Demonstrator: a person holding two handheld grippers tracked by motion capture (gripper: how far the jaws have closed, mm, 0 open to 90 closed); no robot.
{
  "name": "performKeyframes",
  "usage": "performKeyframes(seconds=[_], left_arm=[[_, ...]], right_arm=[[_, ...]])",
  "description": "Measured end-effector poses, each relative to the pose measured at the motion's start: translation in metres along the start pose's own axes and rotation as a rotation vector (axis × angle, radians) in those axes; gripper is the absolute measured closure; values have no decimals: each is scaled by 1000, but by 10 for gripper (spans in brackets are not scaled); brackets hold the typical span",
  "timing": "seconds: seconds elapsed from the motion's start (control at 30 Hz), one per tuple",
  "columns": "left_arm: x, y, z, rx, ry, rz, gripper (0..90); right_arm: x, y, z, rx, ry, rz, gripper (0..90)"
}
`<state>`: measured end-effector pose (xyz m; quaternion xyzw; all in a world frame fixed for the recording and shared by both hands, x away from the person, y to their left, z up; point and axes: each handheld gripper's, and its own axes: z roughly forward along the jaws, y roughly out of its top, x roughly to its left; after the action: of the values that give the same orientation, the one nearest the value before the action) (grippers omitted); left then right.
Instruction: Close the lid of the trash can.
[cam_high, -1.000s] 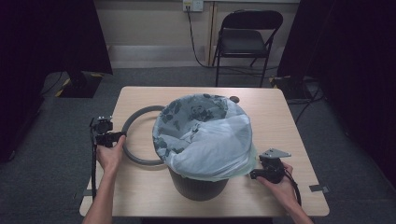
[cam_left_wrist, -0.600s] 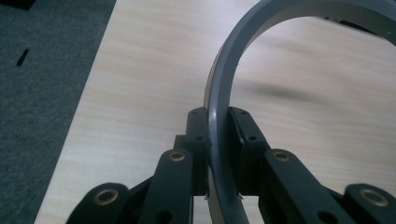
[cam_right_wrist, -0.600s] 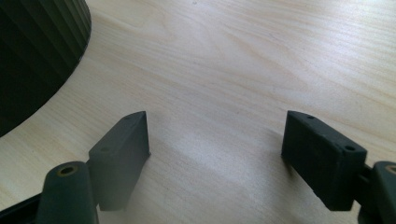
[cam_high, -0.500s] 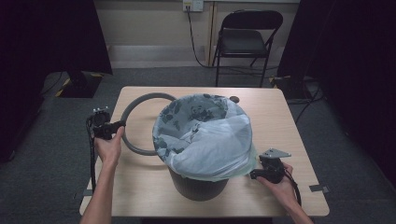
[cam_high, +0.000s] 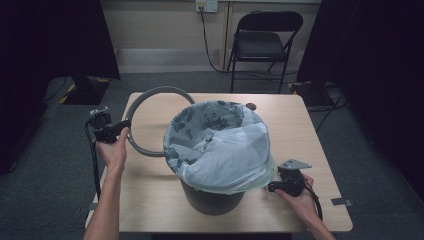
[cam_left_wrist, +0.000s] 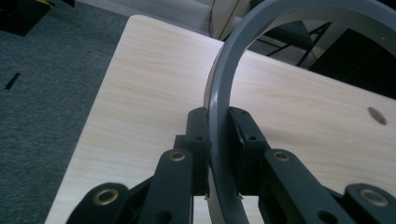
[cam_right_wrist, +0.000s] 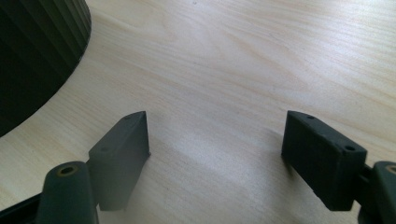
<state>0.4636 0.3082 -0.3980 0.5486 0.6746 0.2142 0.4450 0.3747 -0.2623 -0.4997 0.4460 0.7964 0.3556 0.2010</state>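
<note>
A dark waste bin (cam_high: 212, 200) lined with a pale plastic bag (cam_high: 220, 145) stands in the middle of the wooden table (cam_high: 300, 130). A grey ring (cam_high: 145, 97) is lifted and tilted to the bin's left, its far arc over the table's back left corner. My left gripper (cam_high: 122, 125) is shut on the ring's near left edge; in the left gripper view the ring (cam_left_wrist: 219, 116) runs between the two jaws. My right gripper (cam_high: 272, 187) rests low on the table at the bin's right, jaws open with only bare wood (cam_right_wrist: 215, 140) between them, the ribbed bin wall (cam_right_wrist: 37, 51) at the left.
A folding chair (cam_high: 265, 42) stands behind the table, near a wall socket with a cable (cam_high: 205, 30). A small dark spot (cam_high: 251, 106) marks the tabletop behind the bin. Dark curtains flank both sides. Grey carpet (cam_high: 60, 150) surrounds the table.
My left gripper has raised the grey ring off the table and carried it back and up, tilting it. The right gripper has stayed still.
</note>
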Motion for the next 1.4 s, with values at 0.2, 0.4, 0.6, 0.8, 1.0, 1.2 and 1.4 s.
performKeyframes(seconds=[0.2,0.4,0.6,0.8,1.0,1.2,1.4], left_arm=[[-3,14,-9,-62,-39,-51,792],[-9,23,-15,-108,-54,-53,793],[-15,30,-18,-139,-73,-60,793],[-24,38,-22,-177,-101,-75,793],[-33,52,-26,-213,-96,-70,793],[-40,68,-27,-242,-111,-86,793],[-53,78,-33,-273,-183,-86,792]], right_arm=[[0,0,0,0,0,1,222],[0,0,0,-2,-1,-2,222],[0,0,0,0,0,0,222],[0,0,0,0,-1,0,222],[0,0,0,0,0,0,222],[0,0,0,0,0,0,222],[0,0,0,-1,1,0,222]])
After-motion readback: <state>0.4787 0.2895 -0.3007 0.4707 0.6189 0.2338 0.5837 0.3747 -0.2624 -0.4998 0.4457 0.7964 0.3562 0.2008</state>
